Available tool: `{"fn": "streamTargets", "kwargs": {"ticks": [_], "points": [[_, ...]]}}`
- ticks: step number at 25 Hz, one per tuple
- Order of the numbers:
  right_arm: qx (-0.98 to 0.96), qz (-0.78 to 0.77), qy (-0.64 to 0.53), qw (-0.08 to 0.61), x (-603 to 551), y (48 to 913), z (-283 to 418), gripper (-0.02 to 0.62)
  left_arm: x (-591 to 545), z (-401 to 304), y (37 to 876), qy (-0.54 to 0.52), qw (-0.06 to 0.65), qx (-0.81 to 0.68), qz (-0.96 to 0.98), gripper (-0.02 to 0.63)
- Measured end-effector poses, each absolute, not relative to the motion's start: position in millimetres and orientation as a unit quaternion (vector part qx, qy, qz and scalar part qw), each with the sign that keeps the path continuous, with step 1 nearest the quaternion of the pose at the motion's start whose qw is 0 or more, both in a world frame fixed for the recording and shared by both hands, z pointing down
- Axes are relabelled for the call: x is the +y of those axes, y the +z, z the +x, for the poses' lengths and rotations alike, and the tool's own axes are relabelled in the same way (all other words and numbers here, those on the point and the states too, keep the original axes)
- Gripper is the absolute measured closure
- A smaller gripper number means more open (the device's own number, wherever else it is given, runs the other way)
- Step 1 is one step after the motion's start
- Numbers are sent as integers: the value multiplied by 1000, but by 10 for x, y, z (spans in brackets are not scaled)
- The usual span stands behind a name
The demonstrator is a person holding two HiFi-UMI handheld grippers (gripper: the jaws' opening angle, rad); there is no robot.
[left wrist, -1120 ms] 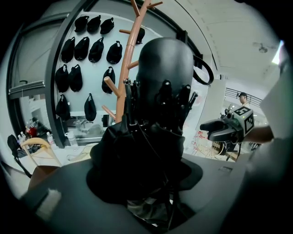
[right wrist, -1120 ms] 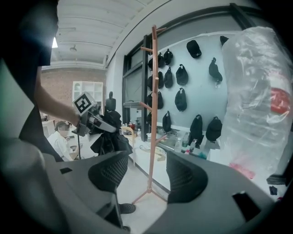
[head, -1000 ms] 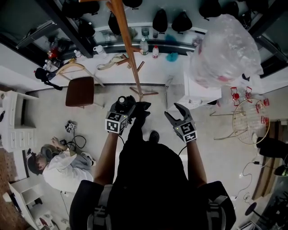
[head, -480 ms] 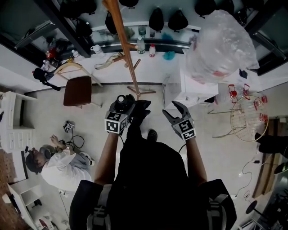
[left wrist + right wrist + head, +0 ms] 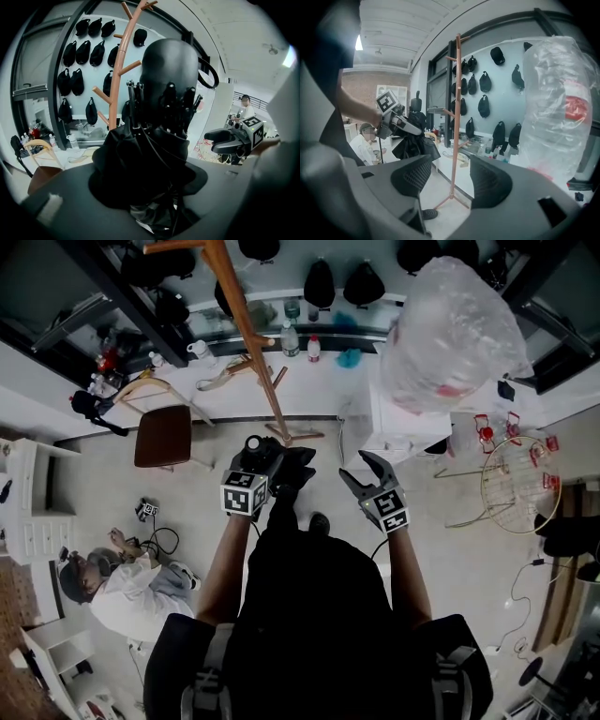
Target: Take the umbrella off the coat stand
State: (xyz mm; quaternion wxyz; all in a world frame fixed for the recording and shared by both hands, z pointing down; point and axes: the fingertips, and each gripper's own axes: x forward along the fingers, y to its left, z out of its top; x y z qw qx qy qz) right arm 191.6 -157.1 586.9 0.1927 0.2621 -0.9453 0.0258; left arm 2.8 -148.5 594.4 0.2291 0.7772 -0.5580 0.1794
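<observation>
Black folded umbrella (image 5: 154,150) clamped in the left gripper's (image 5: 277,465) fingers, off and apart from the wooden coat stand (image 5: 246,334), right gripper (image 5: 362,472) beside it, fingers apart with nothing between them, person (image 5: 112,582) sitting on the floor at lower left

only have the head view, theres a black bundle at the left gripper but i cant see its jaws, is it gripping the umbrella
Observer: Yes. The left gripper view shows the left gripper closed on the folded umbrella, which fills the gap between its jaws.
Operator: is it clear of the coat stand
Observer: The right gripper view shows it from the side: it hangs left of the coat stand pole, with a clear gap and no branch touching it.
Operator: anyone around besides the one sitting on the floor
Observer: One more. The left gripper view shows a person standing far back, beyond the right gripper.
</observation>
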Motion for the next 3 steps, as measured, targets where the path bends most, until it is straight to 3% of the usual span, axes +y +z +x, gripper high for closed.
{"fn": "streamTargets", "kwargs": {"ticks": [3], "points": [[-945,265,28,190,-1588,5867,1981,336,-1534,77,5916,170,236,-562,775,365]]}}
